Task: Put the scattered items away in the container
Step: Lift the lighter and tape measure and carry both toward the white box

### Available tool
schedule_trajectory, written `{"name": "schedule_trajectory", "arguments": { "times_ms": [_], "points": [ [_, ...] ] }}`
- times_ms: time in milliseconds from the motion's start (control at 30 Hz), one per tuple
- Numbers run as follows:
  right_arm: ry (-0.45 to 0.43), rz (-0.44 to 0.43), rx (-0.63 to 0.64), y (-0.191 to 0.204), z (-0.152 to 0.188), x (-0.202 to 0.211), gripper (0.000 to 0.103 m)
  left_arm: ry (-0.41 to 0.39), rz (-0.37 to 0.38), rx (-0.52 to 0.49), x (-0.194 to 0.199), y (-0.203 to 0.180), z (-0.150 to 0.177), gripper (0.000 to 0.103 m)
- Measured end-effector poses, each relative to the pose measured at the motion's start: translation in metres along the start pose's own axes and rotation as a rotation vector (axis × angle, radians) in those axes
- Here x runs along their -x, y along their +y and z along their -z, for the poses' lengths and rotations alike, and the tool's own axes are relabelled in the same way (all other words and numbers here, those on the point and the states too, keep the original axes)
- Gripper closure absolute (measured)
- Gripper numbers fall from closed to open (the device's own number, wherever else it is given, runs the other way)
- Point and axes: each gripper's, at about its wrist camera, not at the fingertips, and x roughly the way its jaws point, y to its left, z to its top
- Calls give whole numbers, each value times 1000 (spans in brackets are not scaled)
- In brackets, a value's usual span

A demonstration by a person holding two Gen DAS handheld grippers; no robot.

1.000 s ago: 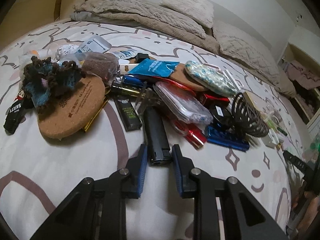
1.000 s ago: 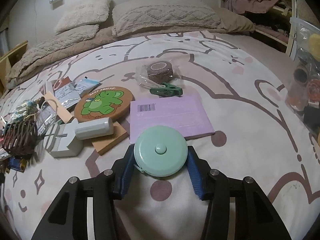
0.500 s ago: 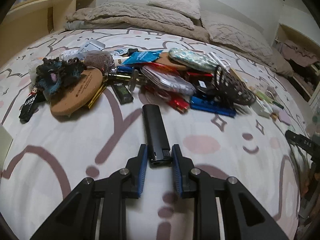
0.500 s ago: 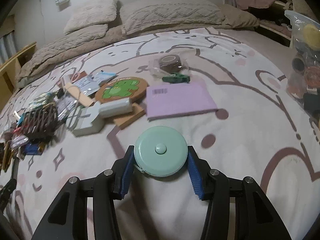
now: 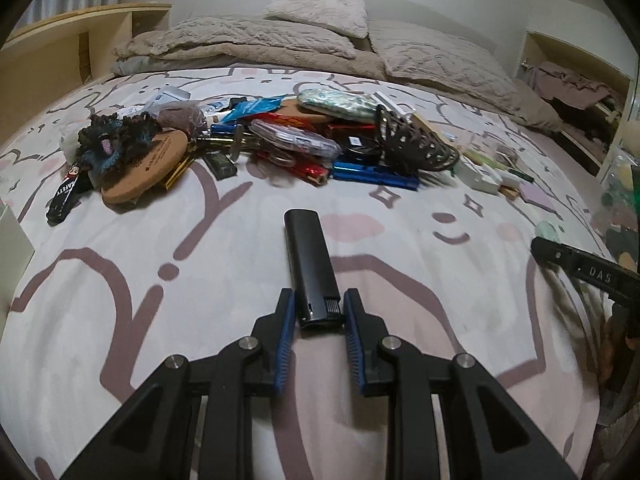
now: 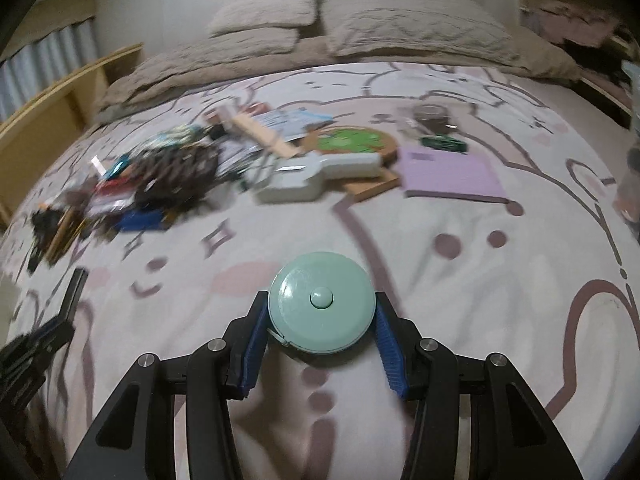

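A black lighter (image 5: 310, 262) sits pinched by its near end between the blue pads of the left gripper (image 5: 319, 312), its body pointing away over the bedspread (image 5: 120, 280). The right gripper (image 6: 320, 320) clamps a round mint-green tape measure (image 6: 321, 301) from both sides, above the same cover. The bedspread is white with mauve line drawings and pink blotches; beige pillows (image 5: 320, 12) lie at the far end, with a wooden shelf (image 5: 60, 48) to the far left. Beyond the lighter, well apart from it, a heap of small items spreads across the bed: a cork coaster (image 5: 146, 172) under a dark crocheted piece (image 5: 116, 140), a blue bar (image 5: 374, 174) and a brown claw hair clip (image 5: 414, 146). In the blurred right wrist view a white device (image 6: 316, 176), a green-printed cork coaster (image 6: 352, 142) and a lilac envelope (image 6: 450, 176) lie farther off.
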Motion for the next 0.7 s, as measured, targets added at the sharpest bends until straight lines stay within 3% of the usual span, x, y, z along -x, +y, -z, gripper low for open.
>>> {"name": "schedule_trajectory", "arguments": {
  "times_ms": [367,700],
  "points": [
    [48,-45,145,45,28,14,52,-3,19,-19,11,-10,13,78],
    [73,-77,156,52,38,19,52,10,34,37,3,-2,5,76]
  ]
}}
